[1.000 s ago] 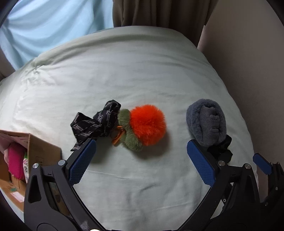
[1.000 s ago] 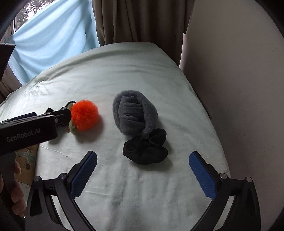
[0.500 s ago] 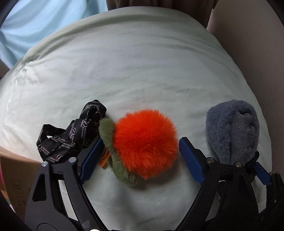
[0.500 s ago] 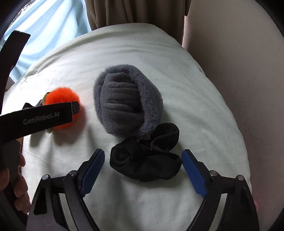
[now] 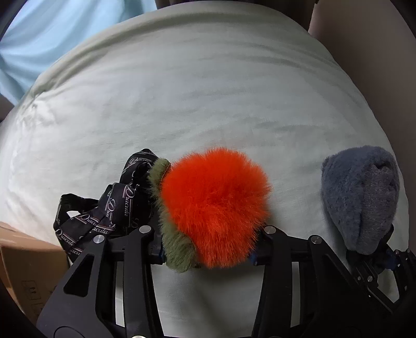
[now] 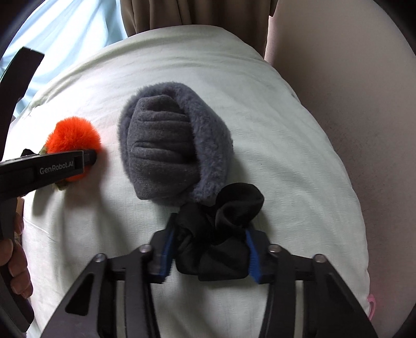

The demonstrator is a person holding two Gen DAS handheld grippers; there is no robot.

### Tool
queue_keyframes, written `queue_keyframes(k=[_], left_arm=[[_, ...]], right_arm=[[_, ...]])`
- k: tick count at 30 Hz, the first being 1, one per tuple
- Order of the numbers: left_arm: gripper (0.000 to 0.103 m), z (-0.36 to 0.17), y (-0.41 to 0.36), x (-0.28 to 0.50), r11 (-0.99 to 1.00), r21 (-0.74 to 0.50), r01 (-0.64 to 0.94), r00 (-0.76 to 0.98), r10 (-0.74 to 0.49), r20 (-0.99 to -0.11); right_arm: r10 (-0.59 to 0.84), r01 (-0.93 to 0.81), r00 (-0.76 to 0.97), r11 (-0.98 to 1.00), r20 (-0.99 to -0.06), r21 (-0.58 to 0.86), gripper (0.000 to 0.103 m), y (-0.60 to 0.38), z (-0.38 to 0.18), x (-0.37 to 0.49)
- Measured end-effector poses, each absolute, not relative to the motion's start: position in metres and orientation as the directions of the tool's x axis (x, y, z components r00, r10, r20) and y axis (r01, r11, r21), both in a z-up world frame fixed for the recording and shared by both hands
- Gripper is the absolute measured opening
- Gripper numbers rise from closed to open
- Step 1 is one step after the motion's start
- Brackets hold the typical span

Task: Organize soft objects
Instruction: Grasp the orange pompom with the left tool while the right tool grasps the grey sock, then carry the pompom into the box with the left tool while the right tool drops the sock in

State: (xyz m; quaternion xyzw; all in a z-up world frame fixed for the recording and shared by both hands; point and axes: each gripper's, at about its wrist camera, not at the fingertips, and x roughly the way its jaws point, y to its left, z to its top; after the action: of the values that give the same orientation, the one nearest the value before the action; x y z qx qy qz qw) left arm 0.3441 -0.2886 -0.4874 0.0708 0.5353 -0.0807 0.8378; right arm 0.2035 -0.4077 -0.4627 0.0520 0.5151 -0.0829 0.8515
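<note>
My left gripper (image 5: 206, 253) is shut on a fluffy orange pompom with an olive-green fur trim (image 5: 214, 205) on the pale green bedspread (image 5: 182, 104); it also shows in the right wrist view (image 6: 71, 137). A black printed ribbon (image 5: 109, 205) lies against the pompom's left side. My right gripper (image 6: 209, 256) is shut on a black scrunchie (image 6: 221, 234). A grey fleece slipper (image 6: 174, 145) lies just beyond the scrunchie; it also shows at the right of the left wrist view (image 5: 361, 195).
A cardboard box (image 5: 23, 262) stands at the bed's left edge. A beige wall (image 6: 351, 91) borders the bed on the right. Brown curtains (image 6: 195, 15) and a light blue cloth (image 5: 52, 33) hang behind it.
Both grippers moved forward and down and closed: the left onto the orange pompom, the right onto the black scrunchie.
</note>
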Motion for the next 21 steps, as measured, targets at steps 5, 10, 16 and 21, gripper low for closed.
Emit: queue_keyframes(k=[5, 10, 16, 21], left_arm=[[0.038, -0.470, -0.286, 0.334, 0.978, 0.023, 0.209, 0.432, -0.071, -0.899], [0.038, -0.437, -0.280, 0.319, 0.976, 0.018, 0.219, 0.473, -0.090, -0.876], [0.038, -0.387, -0.273, 0.301, 0.977, 0.003, 0.215, 0.520, -0.112, -0.847], [0.038, -0.337, -0.259, 0.271, 0.980, -0.008, 0.198, 0.556, -0.119, -0.823]], right_arm=[[-0.089, 0.195, 0.464, 0.981, -0.882, 0.004, 0.033, -0.411, -0.456, 0.198], [-0.090, 0.205, 0.478, 0.979, -0.873, 0.011, 0.033, -0.412, -0.432, 0.186], [-0.106, 0.231, 0.513, 0.973, -0.852, 0.019, 0.033, -0.415, -0.394, 0.169], [-0.115, 0.220, 0.561, 0.975, -0.820, 0.014, 0.033, -0.412, -0.347, 0.157]])
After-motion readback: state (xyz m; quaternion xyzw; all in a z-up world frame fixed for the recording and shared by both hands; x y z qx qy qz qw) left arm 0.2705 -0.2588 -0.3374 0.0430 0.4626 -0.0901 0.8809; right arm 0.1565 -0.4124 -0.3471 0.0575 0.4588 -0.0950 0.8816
